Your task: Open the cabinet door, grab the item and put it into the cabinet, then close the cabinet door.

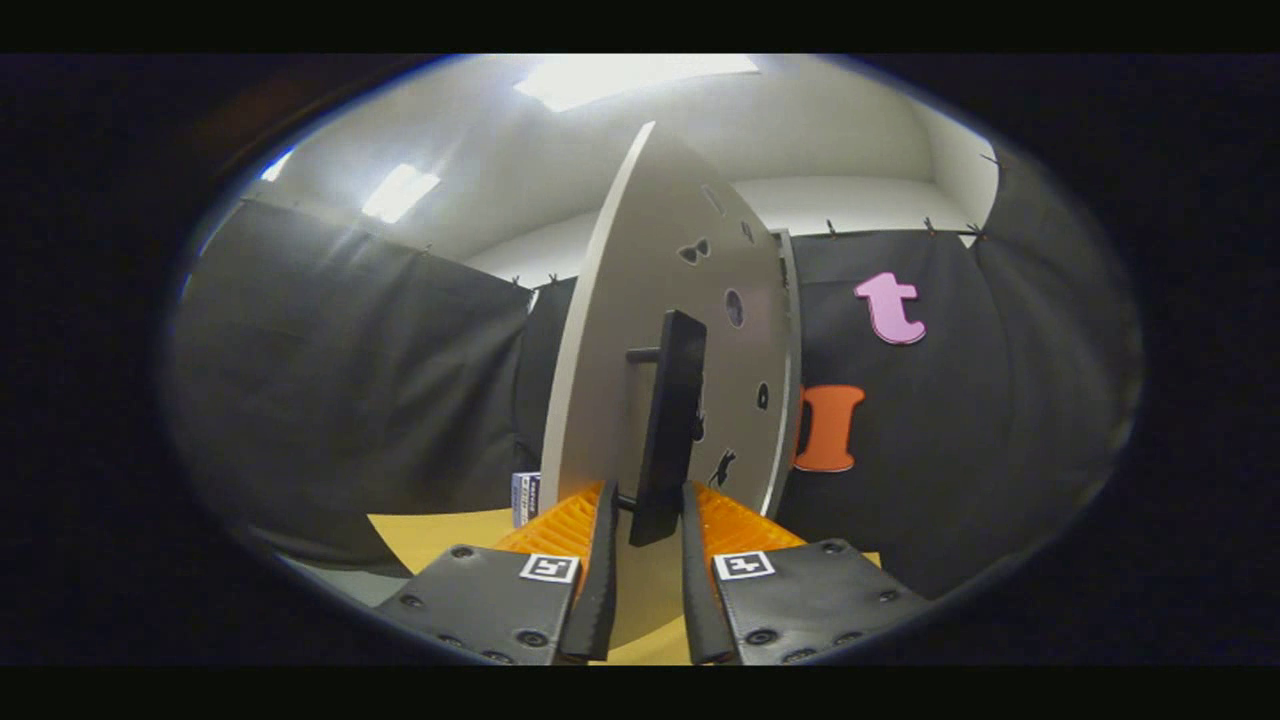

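Straddling the dark handle [668, 425] on the pale cabinet door [640, 330], my claw [645, 525] sits narrow, its fingers flanking the bar's lower end without clearly pinching, and I judge that stiff bar the sensible grip for swinging a light door.

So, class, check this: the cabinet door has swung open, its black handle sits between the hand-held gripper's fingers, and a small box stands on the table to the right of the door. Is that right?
One detail is wrong. In the gripper view the small box stands left of the cabinet door, not right. The rest holds: the black handle sits between the fingers of the hand-held gripper and the door is open.
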{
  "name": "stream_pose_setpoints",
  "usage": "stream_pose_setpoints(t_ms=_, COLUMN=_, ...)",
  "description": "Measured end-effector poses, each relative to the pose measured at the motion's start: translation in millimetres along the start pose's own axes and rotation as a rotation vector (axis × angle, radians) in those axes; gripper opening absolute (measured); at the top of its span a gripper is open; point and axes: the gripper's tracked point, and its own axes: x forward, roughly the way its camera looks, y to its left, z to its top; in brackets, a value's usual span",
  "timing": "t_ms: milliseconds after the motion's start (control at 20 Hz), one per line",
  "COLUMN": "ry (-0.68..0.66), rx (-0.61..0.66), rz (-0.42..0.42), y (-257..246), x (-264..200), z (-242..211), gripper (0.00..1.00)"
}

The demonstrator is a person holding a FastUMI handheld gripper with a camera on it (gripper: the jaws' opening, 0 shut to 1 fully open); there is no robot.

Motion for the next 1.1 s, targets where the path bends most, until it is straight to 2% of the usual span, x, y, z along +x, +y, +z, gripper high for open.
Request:
stream_pose_setpoints(t_ms=100, ry=-0.021, rx=-0.033, rz=-0.007, y=-13.0, x=-7.9, z=3.4, gripper=0.37)
stream_pose_setpoints(t_ms=250, ry=-0.009, rx=-0.123, rz=-0.101, y=-47.6, x=-21.4, z=0.4, gripper=0.37)
stream_pose_setpoints(t_ms=300, ry=-0.021, rx=-0.140, rz=-0.108, y=-53.2, x=-25.1, z=1.4, gripper=0.37)
stream_pose_setpoints(t_ms=350, ry=-0.036, rx=-0.154, rz=-0.111, y=-54.2, x=-27.1, z=5.4, gripper=0.37)
stream_pose_setpoints(t_ms=450, ry=-0.057, rx=-0.151, rz=-0.050, y=-45.7, x=-27.4, z=6.1, gripper=0.36)
stream_pose_setpoints(t_ms=500, ry=-0.044, rx=-0.170, rz=-0.054, y=-45.4, x=-24.9, z=1.8, gripper=0.35)
stream_pose_setpoints(t_ms=700, ry=-0.019, rx=-0.275, rz=-0.144, y=-49.0, x=-41.1, z=8.2, gripper=0.33)
stream_pose_setpoints(t_ms=950, ry=-0.027, rx=-0.384, rz=-0.356, y=-48.9, x=-76.4, z=43.0, gripper=0.31)
stream_pose_setpoints(t_ms=1100, ry=-0.045, rx=-0.448, rz=-0.405, y=-32.1, x=-83.6, z=66.6, gripper=0.29)
